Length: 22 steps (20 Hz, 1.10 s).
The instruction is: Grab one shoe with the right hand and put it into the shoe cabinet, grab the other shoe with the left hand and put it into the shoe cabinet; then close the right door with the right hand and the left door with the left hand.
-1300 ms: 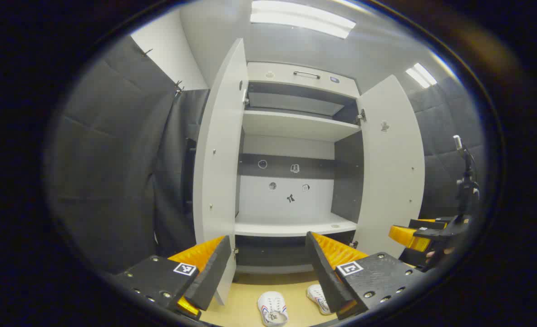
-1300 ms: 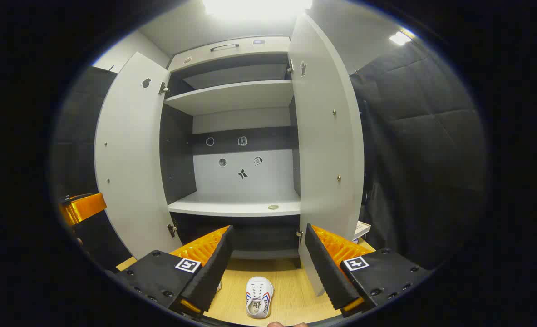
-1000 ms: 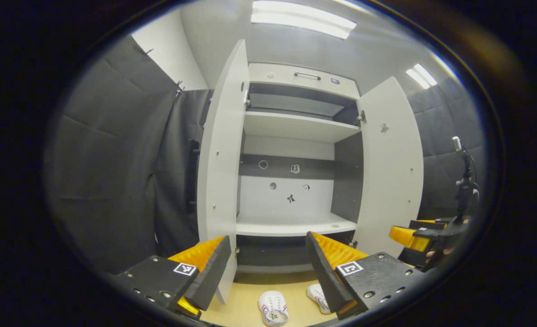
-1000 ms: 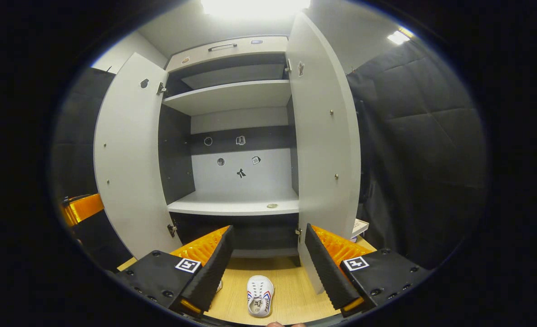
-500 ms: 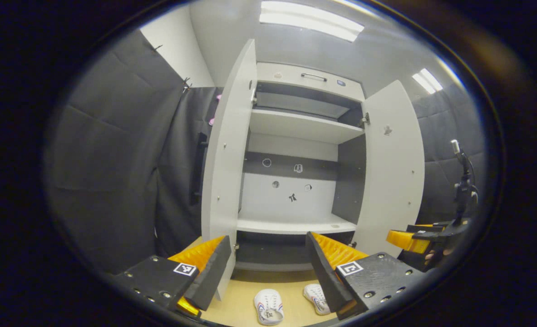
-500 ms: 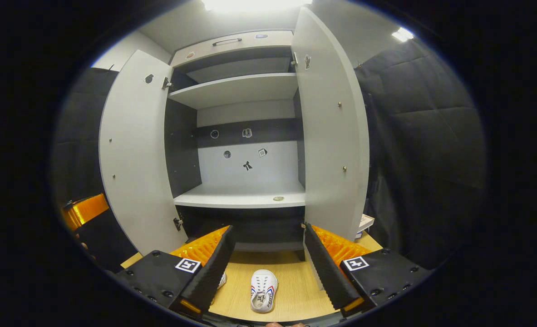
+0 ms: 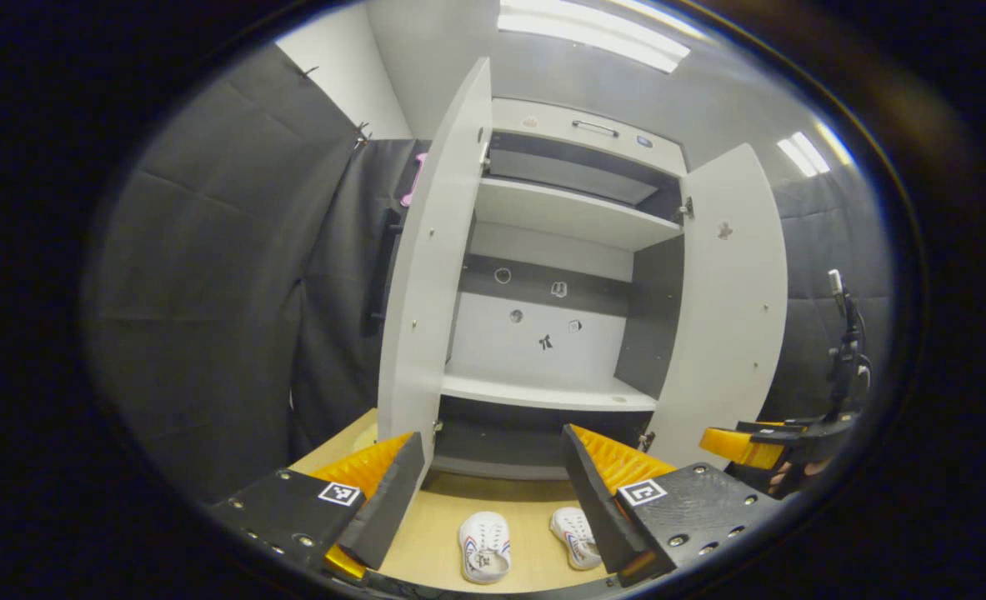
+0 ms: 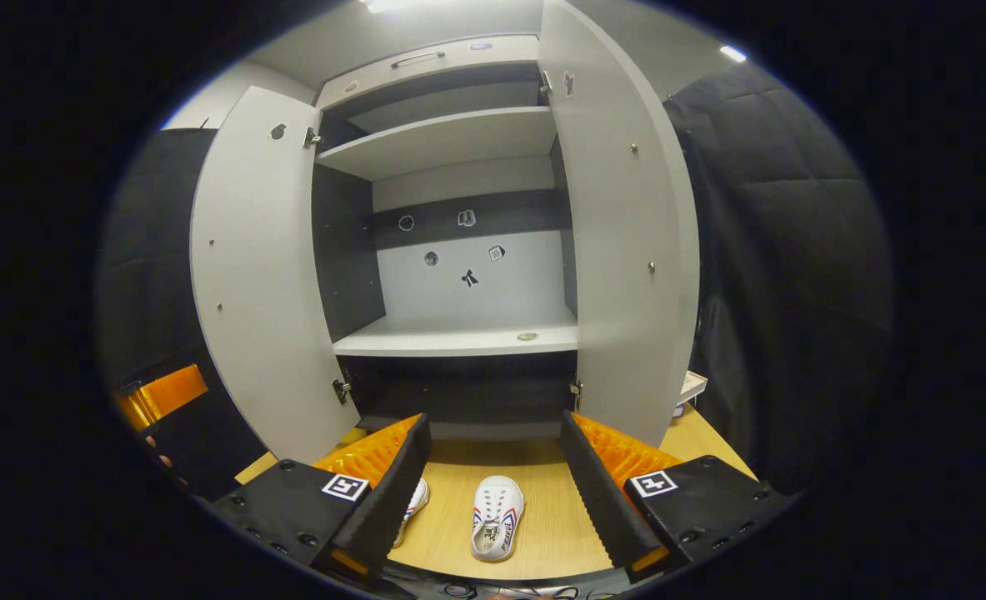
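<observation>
My left gripper (image 7: 490,492) is spread wide with nothing between its fingers, and my right gripper (image 8: 493,492) is just as wide and just as empty. Both hang above the wooden floor (image 8: 543,533) in front of the shoe cabinet (image 8: 459,333).

Between my right fingers one white shoe (image 8: 496,517) lies whole on the floor, toe toward the cabinet; the second shoe (image 8: 413,504) is mostly hidden behind my left-hand finger. In the left gripper view the pair lies side by side: one shoe (image 7: 484,546) plain, the other (image 7: 574,537) partly cut off by a finger.

Both doors stand open, the left door (image 7: 426,275) and the right door (image 8: 626,250). Small stickers (image 8: 469,278) dot the back panel, too small to make out. At the far right of the left gripper view my right gripper (image 7: 747,446) shows, its hand largely out of sight.
</observation>
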Each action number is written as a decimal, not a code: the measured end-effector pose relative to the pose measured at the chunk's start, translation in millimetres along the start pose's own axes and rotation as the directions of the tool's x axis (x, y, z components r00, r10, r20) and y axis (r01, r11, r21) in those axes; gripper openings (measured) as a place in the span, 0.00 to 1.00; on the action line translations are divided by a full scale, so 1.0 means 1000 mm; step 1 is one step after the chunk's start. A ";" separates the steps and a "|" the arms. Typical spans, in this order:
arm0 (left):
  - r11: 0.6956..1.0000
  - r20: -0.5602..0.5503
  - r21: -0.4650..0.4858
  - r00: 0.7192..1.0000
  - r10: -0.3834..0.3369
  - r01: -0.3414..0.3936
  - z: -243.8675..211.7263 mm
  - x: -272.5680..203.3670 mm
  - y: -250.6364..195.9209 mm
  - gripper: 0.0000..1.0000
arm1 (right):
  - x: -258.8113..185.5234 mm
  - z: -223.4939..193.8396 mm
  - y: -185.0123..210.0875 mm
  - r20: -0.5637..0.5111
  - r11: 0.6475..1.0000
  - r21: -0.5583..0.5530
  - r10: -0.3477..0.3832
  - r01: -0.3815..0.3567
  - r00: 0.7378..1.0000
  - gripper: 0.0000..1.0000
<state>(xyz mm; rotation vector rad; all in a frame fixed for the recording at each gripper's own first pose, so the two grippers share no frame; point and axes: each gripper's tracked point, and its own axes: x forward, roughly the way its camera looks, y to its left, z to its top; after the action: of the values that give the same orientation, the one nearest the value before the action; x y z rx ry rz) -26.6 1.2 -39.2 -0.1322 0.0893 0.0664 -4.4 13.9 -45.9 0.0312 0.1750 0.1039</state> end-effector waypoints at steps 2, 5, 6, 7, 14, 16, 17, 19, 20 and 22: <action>1.000 -0.020 -0.001 1.000 0.008 -0.008 -0.010 -0.007 0.000 0.94 | 0.010 -0.006 0.007 -0.029 1.000 0.009 0.015 -0.015 0.999 0.98; 1.000 -0.047 0.020 0.999 0.021 -0.020 -0.027 -0.024 0.007 0.95 | 0.026 -0.024 0.011 -0.089 1.000 -0.005 0.029 -0.029 0.996 0.98; 0.999 -0.053 0.025 0.998 0.024 -0.022 -0.030 -0.027 0.008 0.95 | 0.033 -0.029 0.013 -0.108 0.999 -0.012 0.035 -0.037 0.994 0.98; 0.999 -0.059 0.031 0.998 0.028 -0.027 -0.033 -0.028 0.011 0.95 | 0.039 -0.035 0.015 -0.131 0.999 -0.017 0.044 -0.047 0.990 0.98; 0.997 -0.084 0.045 0.994 0.068 -0.064 -0.041 -0.030 0.029 0.98 | 0.085 -0.079 0.035 -0.230 0.988 -0.096 0.094 -0.119 0.969 0.99; 0.996 -0.094 0.050 0.992 0.084 -0.079 -0.046 -0.030 0.035 0.94 | 0.100 -0.100 0.042 -0.283 0.981 -0.122 0.113 -0.152 0.953 0.98; 0.995 -0.099 0.047 0.991 0.092 -0.088 -0.049 -0.029 0.038 0.94 | 0.110 -0.115 0.044 -0.317 0.976 -0.141 0.114 -0.166 0.942 0.99; 0.994 -0.114 0.035 0.987 0.111 -0.108 -0.058 -0.030 0.043 0.94 | 0.130 -0.148 0.037 -0.395 0.967 -0.201 0.070 -0.160 0.916 0.99; 0.992 -0.125 0.033 0.984 0.123 -0.120 -0.063 -0.029 0.047 0.98 | 0.137 -0.166 0.036 -0.435 0.961 -0.221 0.055 -0.166 0.899 0.99; 0.990 -0.146 0.034 0.980 0.138 -0.134 -0.071 -0.029 0.054 0.96 | 0.149 -0.191 0.042 -0.490 0.953 -0.226 0.066 -0.200 0.869 0.99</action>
<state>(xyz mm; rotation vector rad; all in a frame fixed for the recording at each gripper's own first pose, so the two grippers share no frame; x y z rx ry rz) -65.8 43.4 -113.8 -0.1067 0.2476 0.1921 103.9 76.0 -257.9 -0.2608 0.6561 0.2759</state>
